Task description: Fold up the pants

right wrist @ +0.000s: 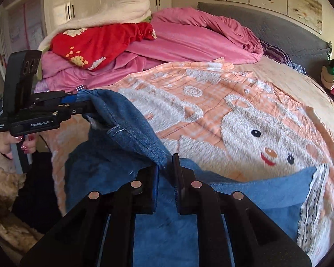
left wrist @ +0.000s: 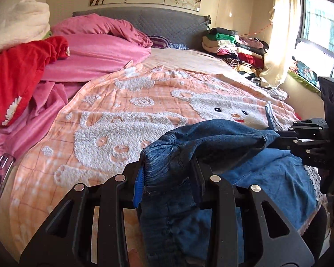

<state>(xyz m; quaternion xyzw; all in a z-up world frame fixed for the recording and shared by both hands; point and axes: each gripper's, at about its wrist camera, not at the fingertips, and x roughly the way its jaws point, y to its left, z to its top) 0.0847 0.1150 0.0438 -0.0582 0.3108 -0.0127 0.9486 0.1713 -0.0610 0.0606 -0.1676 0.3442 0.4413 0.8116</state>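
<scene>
The left gripper (left wrist: 167, 175) and right gripper (right wrist: 167, 178) each clamp one end of the jeans (left wrist: 211, 138) — raised off the blanket (left wrist: 127, 102), probably to fold them over.

Ahead of the jaws spreads an orange checked blanket with fluffy white bears (left wrist: 127, 120). Beyond it, left, pink bedding (left wrist: 95, 51) and a red flowered quilt (left wrist: 17, 71) lie heaped; folded clothes (left wrist: 231, 44) stack far right.
</scene>
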